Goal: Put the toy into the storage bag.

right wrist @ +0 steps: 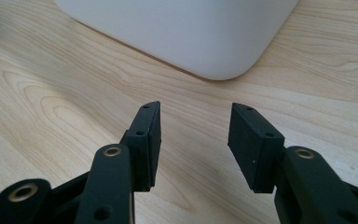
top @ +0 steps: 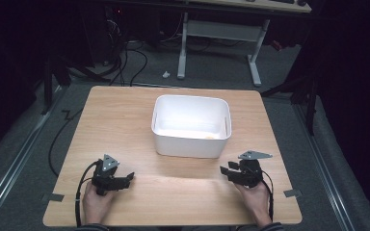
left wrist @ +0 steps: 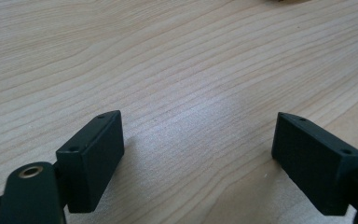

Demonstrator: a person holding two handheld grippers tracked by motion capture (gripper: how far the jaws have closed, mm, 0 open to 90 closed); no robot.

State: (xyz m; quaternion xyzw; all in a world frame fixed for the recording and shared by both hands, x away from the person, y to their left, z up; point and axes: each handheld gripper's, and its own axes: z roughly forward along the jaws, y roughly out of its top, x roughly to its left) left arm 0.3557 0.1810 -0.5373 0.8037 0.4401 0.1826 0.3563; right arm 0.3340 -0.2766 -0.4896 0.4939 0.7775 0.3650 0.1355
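Observation:
A white plastic bin (top: 191,126) stands in the middle of the wooden table (top: 120,120); something small and yellowish lies at its bottom right. My left gripper (top: 127,178) rests low on the table at the front left, held in a hand, jaws wide apart with only bare wood between them (left wrist: 198,135). My right gripper (top: 225,172) is at the front right, just short of the bin's near right corner (right wrist: 214,42). Its jaws stand partly apart with nothing between them (right wrist: 193,126).
Beyond the table's far edge are a white desk frame (top: 221,43) and cables (top: 125,62) on the grey floor. Metal rails (top: 19,159) run along both sides. Bare wood stretches between the two grippers (top: 173,187).

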